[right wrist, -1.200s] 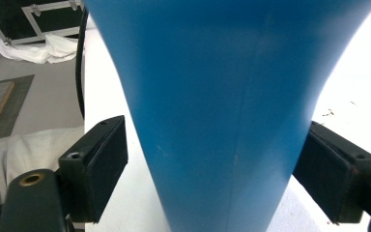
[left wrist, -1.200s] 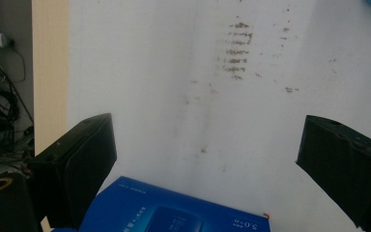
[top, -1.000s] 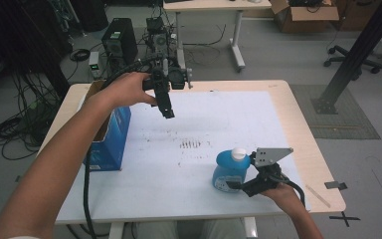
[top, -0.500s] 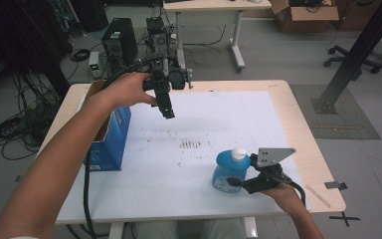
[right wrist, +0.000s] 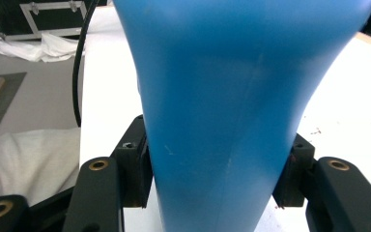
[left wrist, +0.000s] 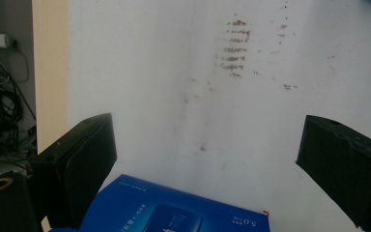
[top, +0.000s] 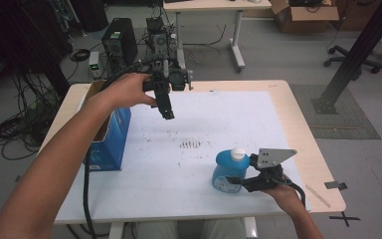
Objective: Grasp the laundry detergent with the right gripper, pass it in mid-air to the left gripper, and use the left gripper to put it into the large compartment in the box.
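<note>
Right gripper (top: 239, 180) just clamped on blue bottle (top: 227, 169), prob. for lifting; left gripper (top: 167, 112) held open above box (top: 110, 140), waiting.

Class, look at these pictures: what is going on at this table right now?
A person works at a table with tongs in each hand. The right tongs have just been closing and now clamp a blue bottle with a white cap, standing near the front edge; in the right gripper view the pads press on both its sides. The left tongs hang open above the white mat, holding nothing, beside an open blue box at the left.
</note>
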Action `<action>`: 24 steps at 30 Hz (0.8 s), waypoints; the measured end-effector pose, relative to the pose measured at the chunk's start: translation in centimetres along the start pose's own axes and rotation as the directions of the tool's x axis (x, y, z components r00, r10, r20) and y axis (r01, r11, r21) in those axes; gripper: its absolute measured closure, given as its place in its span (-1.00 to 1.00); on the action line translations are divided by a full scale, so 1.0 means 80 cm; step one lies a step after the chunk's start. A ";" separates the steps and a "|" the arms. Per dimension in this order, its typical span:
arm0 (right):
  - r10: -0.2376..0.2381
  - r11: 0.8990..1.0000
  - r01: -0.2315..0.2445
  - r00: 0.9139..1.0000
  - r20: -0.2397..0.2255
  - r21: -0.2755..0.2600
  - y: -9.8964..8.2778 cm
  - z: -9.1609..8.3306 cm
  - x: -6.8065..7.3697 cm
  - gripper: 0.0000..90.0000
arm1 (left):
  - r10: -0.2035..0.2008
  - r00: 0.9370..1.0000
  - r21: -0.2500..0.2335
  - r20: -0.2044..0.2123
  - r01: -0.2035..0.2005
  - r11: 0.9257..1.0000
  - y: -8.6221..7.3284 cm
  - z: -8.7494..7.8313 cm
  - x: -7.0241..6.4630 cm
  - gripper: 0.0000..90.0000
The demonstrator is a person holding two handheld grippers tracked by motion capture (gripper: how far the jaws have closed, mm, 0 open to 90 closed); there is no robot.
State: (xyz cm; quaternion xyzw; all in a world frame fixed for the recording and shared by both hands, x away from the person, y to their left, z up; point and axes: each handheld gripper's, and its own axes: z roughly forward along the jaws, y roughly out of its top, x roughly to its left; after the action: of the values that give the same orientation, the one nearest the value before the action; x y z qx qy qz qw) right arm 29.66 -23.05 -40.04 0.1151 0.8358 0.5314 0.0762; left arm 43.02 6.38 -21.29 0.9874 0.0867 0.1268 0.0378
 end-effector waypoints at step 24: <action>-0.051 0.999 0.051 0.999 -0.011 -0.007 0.090 -0.030 0.000 -0.01 | 0.055 0.998 -0.057 0.012 -0.054 0.997 0.004 -0.043 -0.041 -0.84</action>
State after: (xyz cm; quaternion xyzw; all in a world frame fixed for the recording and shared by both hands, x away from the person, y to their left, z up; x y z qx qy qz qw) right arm 29.90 -22.22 -32.49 0.0906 0.8370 0.5329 0.0852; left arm 39.09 5.68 -18.76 0.9887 0.0559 0.1237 0.0631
